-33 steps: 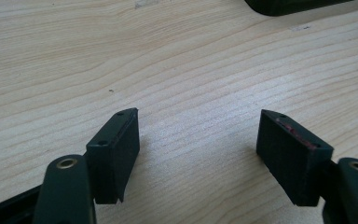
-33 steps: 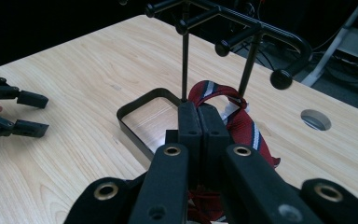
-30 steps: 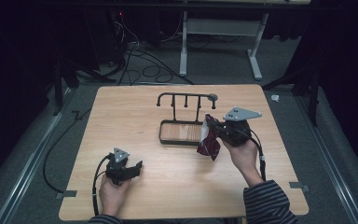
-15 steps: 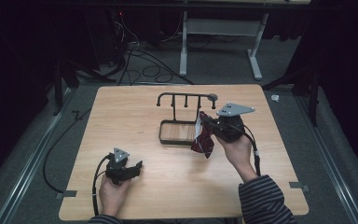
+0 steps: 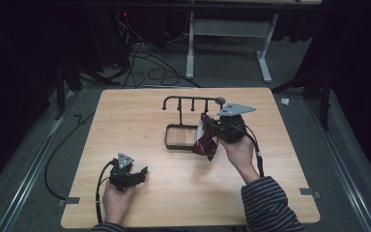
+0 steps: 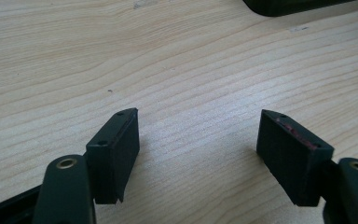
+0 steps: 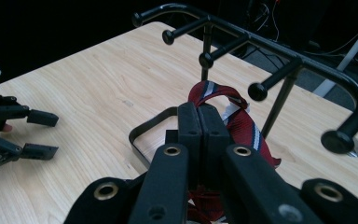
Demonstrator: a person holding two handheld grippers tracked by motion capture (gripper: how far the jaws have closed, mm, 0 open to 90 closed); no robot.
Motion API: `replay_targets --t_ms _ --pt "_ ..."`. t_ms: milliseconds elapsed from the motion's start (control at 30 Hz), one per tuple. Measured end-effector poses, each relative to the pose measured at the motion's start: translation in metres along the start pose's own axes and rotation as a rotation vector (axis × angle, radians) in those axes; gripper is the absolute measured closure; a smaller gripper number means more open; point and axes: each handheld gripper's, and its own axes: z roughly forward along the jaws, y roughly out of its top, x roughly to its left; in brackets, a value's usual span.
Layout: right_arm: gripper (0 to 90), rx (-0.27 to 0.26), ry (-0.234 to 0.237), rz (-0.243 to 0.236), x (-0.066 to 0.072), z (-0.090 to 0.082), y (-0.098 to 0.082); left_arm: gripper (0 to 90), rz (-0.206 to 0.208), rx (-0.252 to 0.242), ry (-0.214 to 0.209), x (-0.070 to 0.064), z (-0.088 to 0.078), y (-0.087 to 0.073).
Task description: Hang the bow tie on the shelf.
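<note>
Right claw [image 5: 207,129] now nearer the rack [image 5: 192,103], pinching the tie [image 5: 206,143], hanging lengthwise downward.

Lab: dark curtained room, floor cables [image 5: 140,58], bare wooden table [image 5: 140,121].

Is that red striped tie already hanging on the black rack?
Not yet. The tie is clamped in the shut right gripper, held up beside the rack, touching none of its pegs.

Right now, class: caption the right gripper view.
Right claw shut on red striped tie, raised before the black peg rack.
</note>
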Motion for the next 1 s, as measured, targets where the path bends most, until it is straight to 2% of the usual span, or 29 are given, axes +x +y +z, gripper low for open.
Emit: replay_targets --t_ms 467,1000 --pt "90.0 -0.009 -0.002 0.018 -0.005 0.015 0.018 30.3 0.002 0.003 -0.005 0.0 0.0 0.0" --pt "90.0 0.016 -0.009 0.029 -0.005 0.031 0.03 30.3 0.001 0.0 -0.005 0.0 0.0 0.0"
